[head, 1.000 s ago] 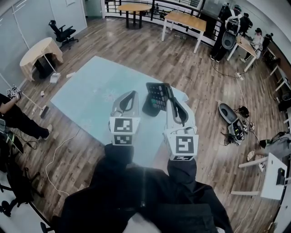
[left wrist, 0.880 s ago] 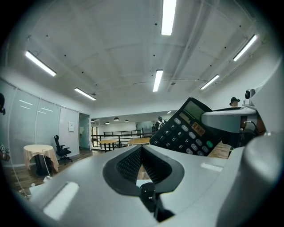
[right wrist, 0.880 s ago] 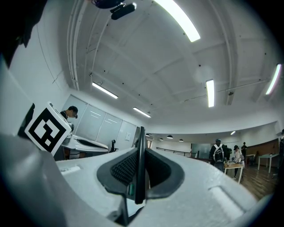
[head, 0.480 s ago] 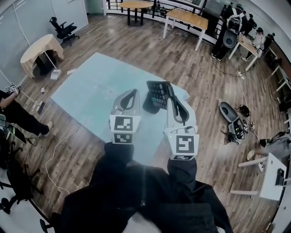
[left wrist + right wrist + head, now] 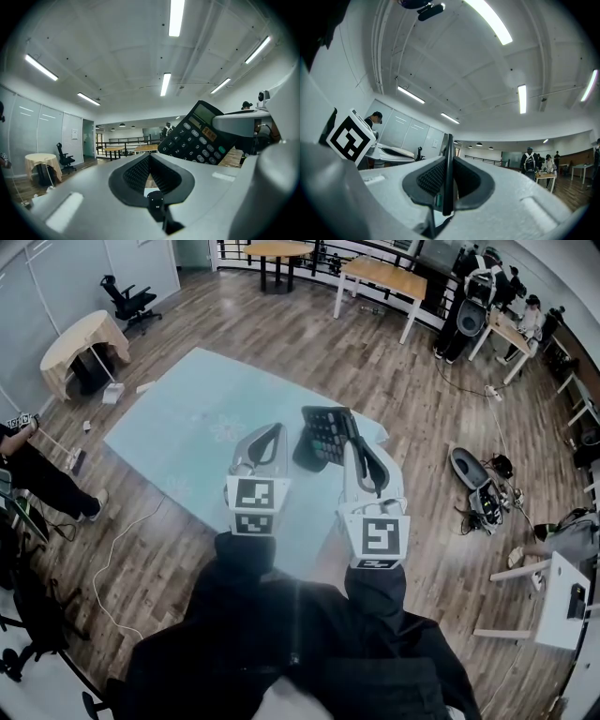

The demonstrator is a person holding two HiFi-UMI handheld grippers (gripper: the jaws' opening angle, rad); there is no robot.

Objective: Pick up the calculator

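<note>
The black calculator (image 5: 327, 434) is off the light blue tabletop (image 5: 187, 427), held upright with its keys facing left. My right gripper (image 5: 352, 433) is shut on its right edge. In the right gripper view the calculator (image 5: 448, 168) shows only as a thin dark edge clamped between the two pads. My left gripper (image 5: 272, 430) hangs beside it on the left, shut, with nothing in it. In the left gripper view my left gripper (image 5: 150, 157) has its tips together, and the calculator's (image 5: 199, 136) keys and display fill the upper right.
Wooden floor surrounds the tabletop. A round cloth-covered table (image 5: 82, 341) and an office chair (image 5: 129, 304) stand at far left, wooden tables (image 5: 380, 279) at the back. People stand at the far right (image 5: 473, 306). Bags and cables (image 5: 478, 488) lie on the floor at right.
</note>
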